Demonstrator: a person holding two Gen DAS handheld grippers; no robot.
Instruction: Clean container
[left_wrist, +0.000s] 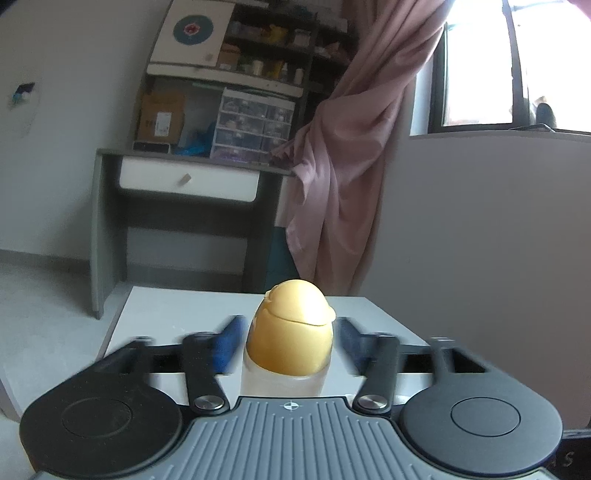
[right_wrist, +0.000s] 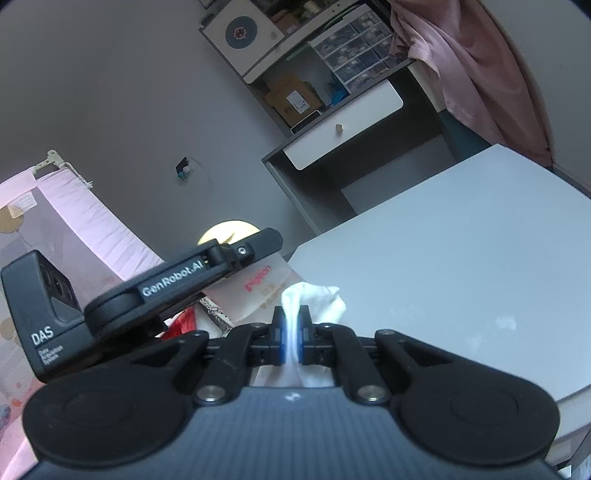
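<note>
A clear bottle with a rounded yellow cap (left_wrist: 291, 332) stands upright at the near end of the white table (left_wrist: 166, 306). My left gripper (left_wrist: 290, 334) is open, a blue-padded finger on each side of the bottle with a small gap on both sides. My right gripper (right_wrist: 291, 317) is shut on a crumpled white cloth (right_wrist: 317, 295), held just above the table's near left corner. In the right wrist view the bottle (right_wrist: 258, 291), with red lettering, shows behind the left gripper's black linkage (right_wrist: 192, 273), just left of the cloth.
A grey desk with a white drawer (left_wrist: 184, 181) and cluttered shelves stands against the far wall. A pink curtain (left_wrist: 351, 166) hangs beside a window. A bed with pink covers (right_wrist: 74, 229) lies to the left. The white table (right_wrist: 443, 240) stretches away right of the cloth.
</note>
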